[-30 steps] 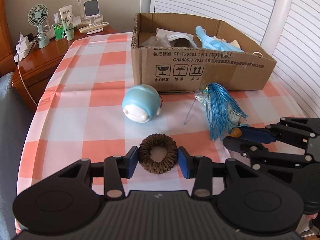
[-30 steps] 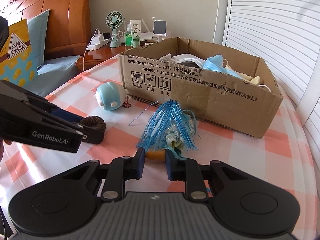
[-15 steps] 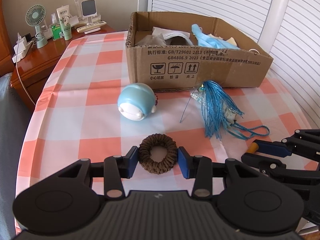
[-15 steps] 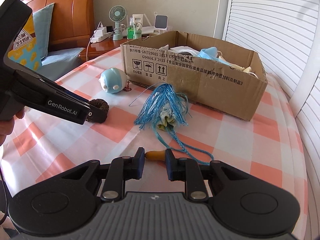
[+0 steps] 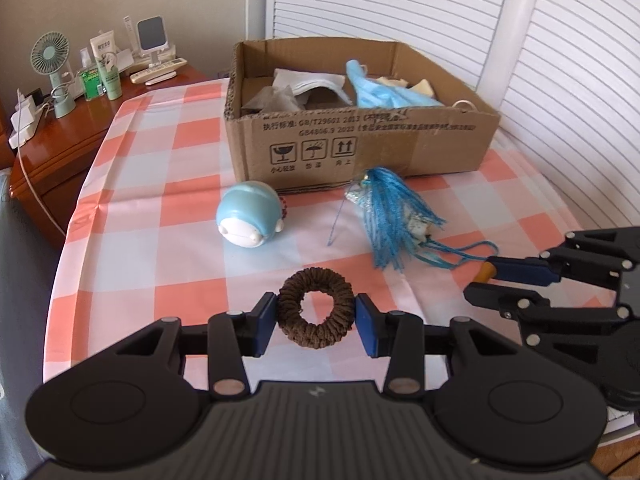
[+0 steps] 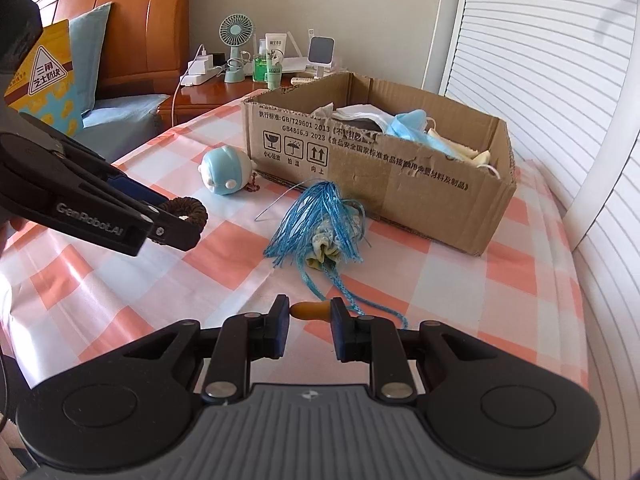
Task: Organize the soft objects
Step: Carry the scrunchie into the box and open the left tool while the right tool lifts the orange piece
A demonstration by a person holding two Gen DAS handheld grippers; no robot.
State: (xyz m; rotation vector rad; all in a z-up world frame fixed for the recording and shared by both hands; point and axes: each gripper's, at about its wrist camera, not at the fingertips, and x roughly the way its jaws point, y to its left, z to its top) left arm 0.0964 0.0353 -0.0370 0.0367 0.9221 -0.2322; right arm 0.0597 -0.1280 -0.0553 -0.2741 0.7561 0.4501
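My left fingers [image 5: 316,316] pinch the brown hair tie [image 5: 316,307] from both sides, and my right fingers [image 6: 310,314] pinch the orange bead [image 6: 310,310] on the blue tassel's [image 6: 320,226] cord; the tassel lies on the desk [image 6: 520,264] just ahead of them. I judge both are mid-pickup, and next each must lift and carry to the cardboard box [image 5: 360,140] beyond. Whether the tie has left the cloth is hard to make out

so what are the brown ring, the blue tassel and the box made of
Brown ring: probably a fabric or yarn hair tie, matte with ribbed wraps. Blue tassel: slightly glossy thread or cord, in loose strands. Box: corrugated cardboard, matte brown, with fluting visible at a torn edge.
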